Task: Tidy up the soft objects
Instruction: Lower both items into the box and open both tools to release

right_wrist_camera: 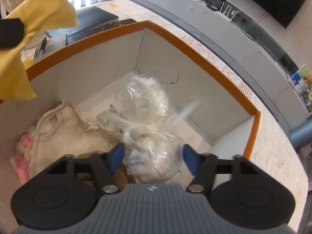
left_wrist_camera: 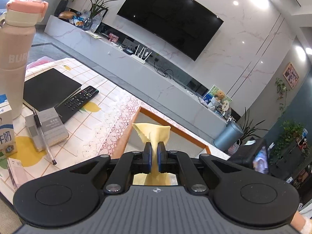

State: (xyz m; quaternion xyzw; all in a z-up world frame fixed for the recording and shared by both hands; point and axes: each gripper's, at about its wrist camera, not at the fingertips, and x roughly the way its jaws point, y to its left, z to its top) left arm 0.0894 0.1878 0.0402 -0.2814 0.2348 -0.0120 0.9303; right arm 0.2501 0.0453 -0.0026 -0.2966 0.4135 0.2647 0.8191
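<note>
Hanging pinched between the pressed-together pads of the left gripper, the yellow cloth fans out above the fingertips at the lower centre of the left wrist view, over the near corner of the orange-rimmed box. In the right wrist view the same cloth fills the upper left, gripped by a dark finger at the left edge, above the box's left rim. The right gripper points down into the box with its blue pads spread wide; a clear plastic bag of white fluffy stuff sits between them at the lower centre, and the pads do not seem to press on it, though the bag is blurred. To its left, on the box floor, lies a cream fabric pouch, touching the bag, with a pink and white knit piece just beside it at the lower left wall. Outside the box, the left wrist view shows a patterned tablecloth with a remote lying on a black notebook at centre left, a pen resting on a grey booklet below them, a pink bottle upright at the left edge and a milk carton just under it. A dark TV hangs on the marble wall at the top.
</note>
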